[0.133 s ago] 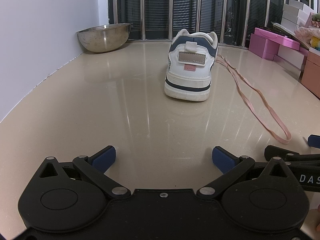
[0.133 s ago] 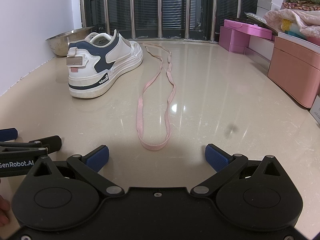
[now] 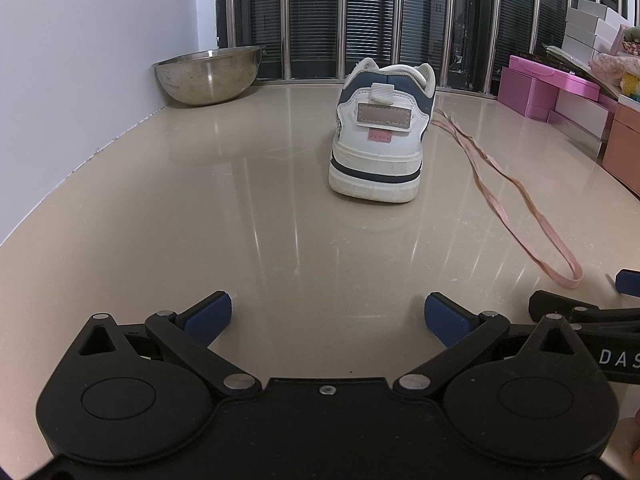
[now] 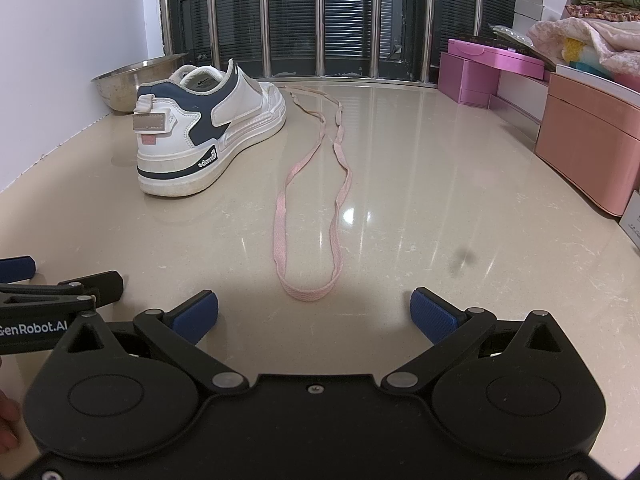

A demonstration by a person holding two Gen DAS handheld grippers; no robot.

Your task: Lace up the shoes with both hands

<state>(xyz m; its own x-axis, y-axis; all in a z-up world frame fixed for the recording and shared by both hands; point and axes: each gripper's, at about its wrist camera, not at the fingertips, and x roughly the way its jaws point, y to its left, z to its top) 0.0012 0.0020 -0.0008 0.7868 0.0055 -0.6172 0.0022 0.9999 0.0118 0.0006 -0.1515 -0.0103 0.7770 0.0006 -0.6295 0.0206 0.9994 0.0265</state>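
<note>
You are at the very start of the lacing: nothing is picked up yet, and the pink lace (image 4: 308, 216) lies loose on the surface (image 3: 240, 220), not threaded through any eyelet that you can see. Your left gripper (image 3: 328, 312) has its jaws spread wide and empty, low over the surface, with the shoe (image 3: 380, 140) straight ahead of them and well apart, heel toward you. Your right gripper (image 4: 314, 308) is likewise wide open and holds nothing; the folded bend of the lace sits just ahead of its jaws, nearly centred between them, and the two strands run away from you toward the toe end of the shoe, which stands ahead and to the left of those jaws. The lace ends are far off beside the toe and too small to make out clearly. The next move, as it looks from here, calls for you to reach past the bend to the far ends, since threading needs a tip, not the middle. The lace is flat and limp against a glossy surface, so bring the jaws down low and close squarely, or it may slide out.
</note>
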